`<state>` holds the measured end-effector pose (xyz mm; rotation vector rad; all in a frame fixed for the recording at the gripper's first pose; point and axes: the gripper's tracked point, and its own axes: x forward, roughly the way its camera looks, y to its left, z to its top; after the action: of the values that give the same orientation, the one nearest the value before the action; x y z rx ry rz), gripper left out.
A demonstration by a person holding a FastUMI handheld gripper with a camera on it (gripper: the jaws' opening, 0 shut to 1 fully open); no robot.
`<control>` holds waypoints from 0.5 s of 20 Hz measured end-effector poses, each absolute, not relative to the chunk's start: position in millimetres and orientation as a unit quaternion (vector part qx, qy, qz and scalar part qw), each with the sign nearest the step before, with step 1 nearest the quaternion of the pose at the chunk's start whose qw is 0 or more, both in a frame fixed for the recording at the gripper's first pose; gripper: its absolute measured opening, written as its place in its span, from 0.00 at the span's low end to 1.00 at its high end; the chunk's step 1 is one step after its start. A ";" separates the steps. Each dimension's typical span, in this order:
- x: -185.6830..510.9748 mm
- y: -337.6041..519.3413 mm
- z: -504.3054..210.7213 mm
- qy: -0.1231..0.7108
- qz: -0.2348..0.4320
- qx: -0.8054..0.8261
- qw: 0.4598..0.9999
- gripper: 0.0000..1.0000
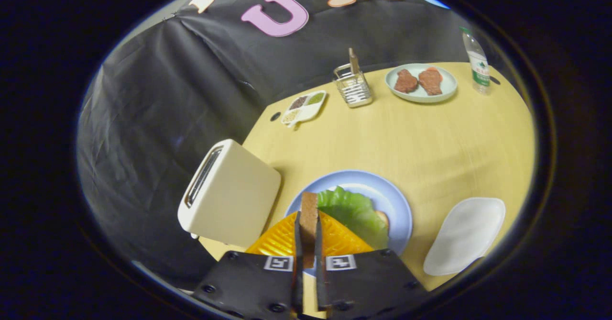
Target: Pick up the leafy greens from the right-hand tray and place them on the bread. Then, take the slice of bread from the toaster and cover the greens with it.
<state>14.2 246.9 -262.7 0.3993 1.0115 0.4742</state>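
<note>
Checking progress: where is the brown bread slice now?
The brown bread slice is clamped between the tongs, above the blue round plate, beside the green lettuce leaf.

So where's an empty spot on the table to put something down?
The widest bare patch of the table lies between the blue plate and the plate of meat, running toward the white tray. It is crowded near the gripper, shut on the bread slice: toaster, leafy greens and blue plate sit close together.
</note>
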 end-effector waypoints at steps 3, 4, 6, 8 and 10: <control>13.2 230.4 -270.4 0.484 0.209 0.174 0.832 0.27; 11.8 222.7 -272.5 0.486 0.206 0.163 0.834 0.31; 9.3 214.6 -272.6 0.487 0.205 0.154 0.835 0.43; 10.7 206.1 -270.9 0.478 0.202 0.143 0.843 0.59; 12.8 201.8 -259.3 0.451 0.213 0.128 0.857 0.76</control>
<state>12.8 201.8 -259.3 0.2689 0.9465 0.4473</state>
